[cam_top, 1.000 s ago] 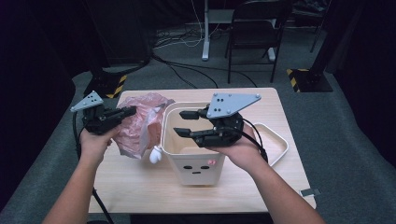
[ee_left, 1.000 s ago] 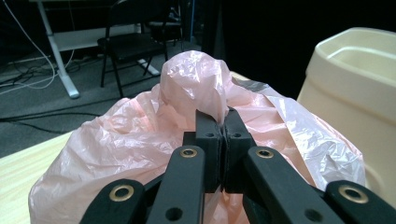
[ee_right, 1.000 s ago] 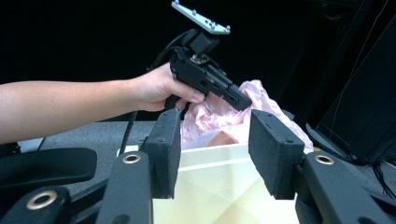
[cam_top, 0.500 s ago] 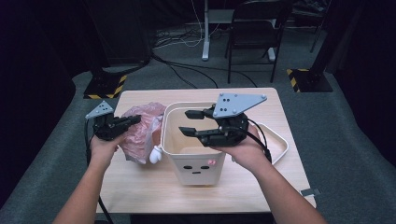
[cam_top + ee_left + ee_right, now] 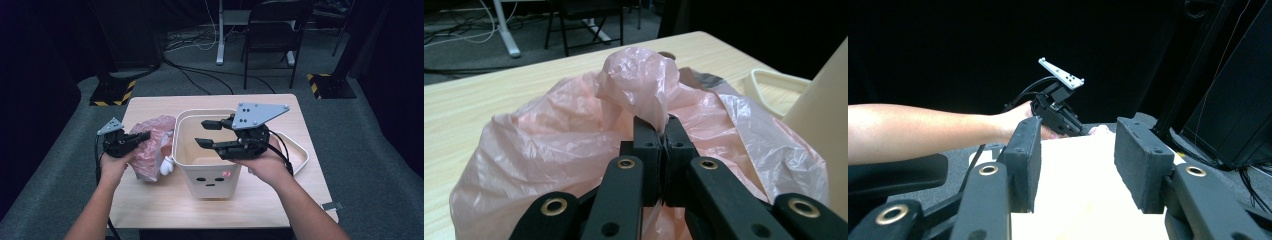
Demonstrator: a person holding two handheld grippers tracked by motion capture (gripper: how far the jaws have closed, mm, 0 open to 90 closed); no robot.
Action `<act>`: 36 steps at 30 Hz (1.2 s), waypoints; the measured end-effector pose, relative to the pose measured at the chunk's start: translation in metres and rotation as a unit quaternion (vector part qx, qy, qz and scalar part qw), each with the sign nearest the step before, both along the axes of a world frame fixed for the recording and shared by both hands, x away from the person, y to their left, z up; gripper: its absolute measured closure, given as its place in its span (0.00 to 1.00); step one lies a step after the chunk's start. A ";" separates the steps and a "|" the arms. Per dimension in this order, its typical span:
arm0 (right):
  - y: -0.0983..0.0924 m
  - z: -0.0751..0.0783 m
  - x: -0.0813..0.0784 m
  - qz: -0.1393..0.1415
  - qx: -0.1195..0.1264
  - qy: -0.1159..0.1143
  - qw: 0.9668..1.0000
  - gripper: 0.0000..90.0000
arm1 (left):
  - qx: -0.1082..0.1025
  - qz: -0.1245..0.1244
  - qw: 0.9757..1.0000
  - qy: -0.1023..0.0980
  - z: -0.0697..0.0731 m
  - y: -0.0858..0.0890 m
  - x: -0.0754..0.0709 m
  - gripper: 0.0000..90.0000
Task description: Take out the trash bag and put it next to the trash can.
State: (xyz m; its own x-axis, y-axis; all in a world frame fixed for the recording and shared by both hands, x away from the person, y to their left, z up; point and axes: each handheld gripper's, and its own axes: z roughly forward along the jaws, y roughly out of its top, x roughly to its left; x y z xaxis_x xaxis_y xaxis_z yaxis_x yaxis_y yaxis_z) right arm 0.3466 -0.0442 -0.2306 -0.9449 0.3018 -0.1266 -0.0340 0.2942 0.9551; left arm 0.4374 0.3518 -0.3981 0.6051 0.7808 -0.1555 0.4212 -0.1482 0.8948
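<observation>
A crumpled pink plastic bag [image 5: 152, 145] rests on the wooden table [image 5: 150, 107] left of a cream bin [image 5: 210, 177] with a face drawn on it. My left gripper [image 5: 143, 135] is shut on a fold of the bag, and in the left gripper view the pads [image 5: 663, 131] pinch the film of the pink bag [image 5: 544, 140]. My right gripper [image 5: 204, 133] hovers over the bin's open top, its jaws apart with nothing between them. In the right gripper view the right gripper [image 5: 1077, 150] looks across the bin's pale wall [image 5: 1078, 195] toward the left gripper [image 5: 1083, 132].
A small white object [image 5: 167, 165] lies between bag and bin. A cream lid or tray [image 5: 298, 150] sits behind the bin on the right, also seen as a tray [image 5: 774, 82] in the left gripper view. A chair [image 5: 275, 30] and cables lie on the floor beyond the table.
My left hand has come down and toward the table's left side, lowering the pink bag onto the table. The right gripper has stayed over the bin.
</observation>
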 end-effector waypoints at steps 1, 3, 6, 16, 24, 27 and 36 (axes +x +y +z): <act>0.000 0.000 0.000 0.000 -0.001 0.000 1.000 0.59 | 0.001 0.004 1.000 0.004 -0.003 0.001 0.000 0.97; -0.001 -0.001 0.000 -0.001 -0.001 0.000 1.000 0.59 | 0.005 0.006 1.000 0.009 -0.009 0.002 0.000 0.96; -0.003 -0.002 -0.001 -0.002 -0.003 0.000 1.000 0.59 | 0.010 0.012 1.000 0.015 -0.015 0.004 -0.001 0.95; -0.006 -0.004 -0.003 -0.003 -0.003 0.000 1.000 0.59 | 0.009 0.021 0.999 0.028 -0.032 0.007 -0.002 0.90; -0.007 -0.005 -0.003 -0.004 -0.004 0.002 1.000 0.59 | 0.004 0.021 1.000 0.020 -0.035 0.010 -0.008 0.75; -0.008 -0.004 -0.004 -0.004 -0.002 -0.001 1.000 0.59 | 0.008 0.021 1.000 0.013 -0.032 0.010 -0.012 0.68; -0.010 -0.005 -0.004 -0.007 -0.002 -0.003 1.000 0.59 | 0.021 0.032 0.999 -0.021 -0.031 0.010 -0.025 0.29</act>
State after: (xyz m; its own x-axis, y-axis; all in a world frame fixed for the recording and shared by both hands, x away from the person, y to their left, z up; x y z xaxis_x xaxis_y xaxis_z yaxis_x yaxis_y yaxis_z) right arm 0.3427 -0.0544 -0.2351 -0.9397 0.3149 -0.1333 -0.0355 0.2979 0.9539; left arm 0.4122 0.3616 -0.4291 0.5585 0.8237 -0.0975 0.3939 -0.1599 0.9052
